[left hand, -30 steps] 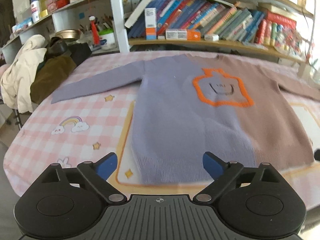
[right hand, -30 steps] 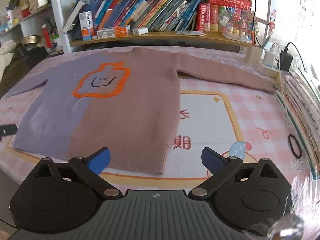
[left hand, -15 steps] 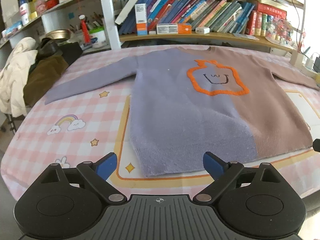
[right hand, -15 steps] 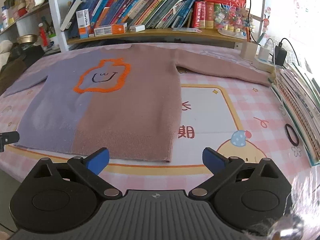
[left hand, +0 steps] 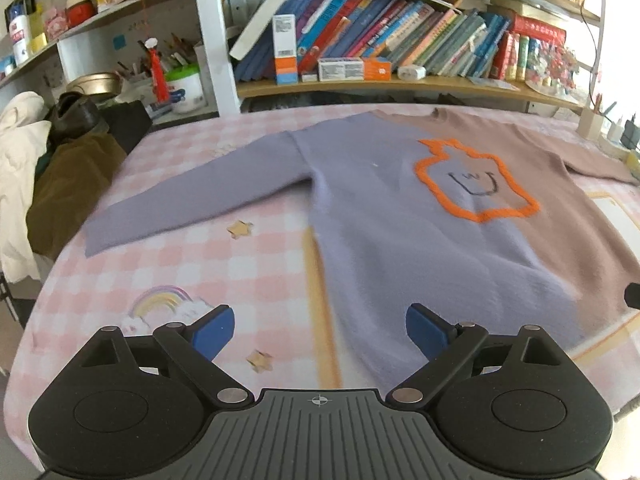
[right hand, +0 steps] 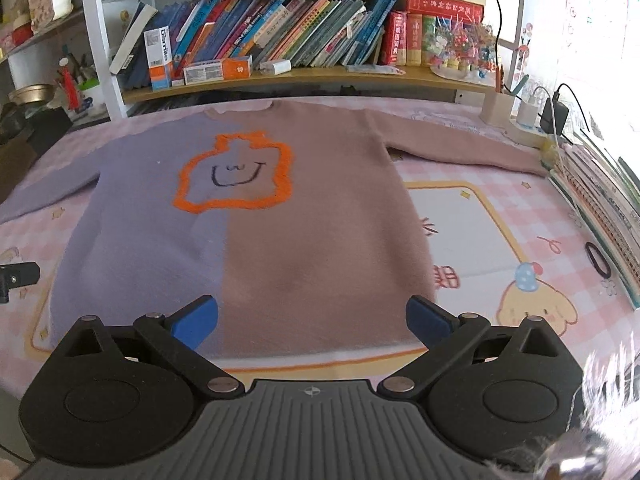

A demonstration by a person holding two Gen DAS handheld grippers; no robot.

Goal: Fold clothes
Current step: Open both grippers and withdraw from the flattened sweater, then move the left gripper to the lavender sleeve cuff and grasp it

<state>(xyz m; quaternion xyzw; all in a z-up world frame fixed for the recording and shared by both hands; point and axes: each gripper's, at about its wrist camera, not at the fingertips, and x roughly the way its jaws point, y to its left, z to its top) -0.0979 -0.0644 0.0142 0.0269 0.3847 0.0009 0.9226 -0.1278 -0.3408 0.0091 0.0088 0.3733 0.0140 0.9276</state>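
A sweater, half lilac and half dusty pink with an orange-outlined face patch, lies flat and face up on the pink checked tablecloth, sleeves spread; it shows in the left wrist view and the right wrist view. My left gripper is open and empty, hovering over the sweater's lower left hem edge. My right gripper is open and empty, hovering over the lower hem of the pink half. The left gripper's tip shows at the left edge of the right wrist view.
A bookshelf full of books runs along the table's far side. A pile of clothes lies off the left end. Notebooks, a black hair tie and chargers sit at the right.
Both grippers have moved forward over the table's near edge, closer to the sweater's hem. The left view has swung toward the left sleeve. Both stay open.
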